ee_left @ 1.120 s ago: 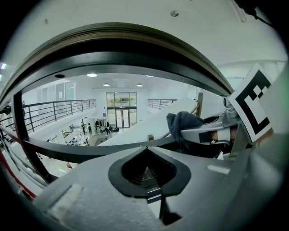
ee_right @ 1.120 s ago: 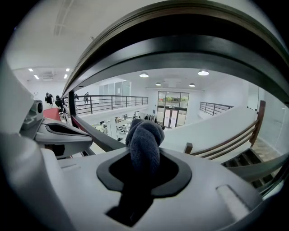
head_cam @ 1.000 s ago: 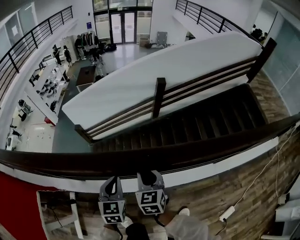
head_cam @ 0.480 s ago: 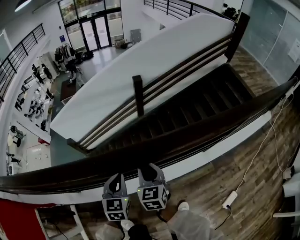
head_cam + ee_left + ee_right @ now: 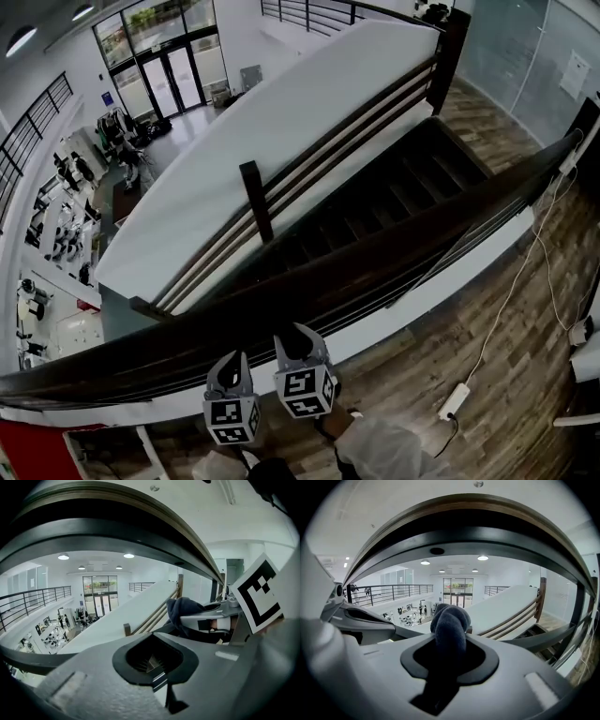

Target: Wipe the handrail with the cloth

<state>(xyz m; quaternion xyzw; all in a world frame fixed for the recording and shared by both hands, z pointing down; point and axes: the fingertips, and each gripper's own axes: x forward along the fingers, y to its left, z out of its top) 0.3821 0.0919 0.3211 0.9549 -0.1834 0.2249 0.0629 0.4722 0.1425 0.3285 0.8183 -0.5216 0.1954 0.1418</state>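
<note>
Though its lower end is shadowed, cloth (image 5: 450, 620) pinched in right gripper (image 5: 448, 665) jaws, left gripper (image 5: 156, 666) jaws pressed together.

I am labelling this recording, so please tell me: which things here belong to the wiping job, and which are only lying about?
For the job: handrail; cloth, pinched in the right claw.
Just about: left claw, shut on nothing; power strip; staircase beyond the handrail.
</note>
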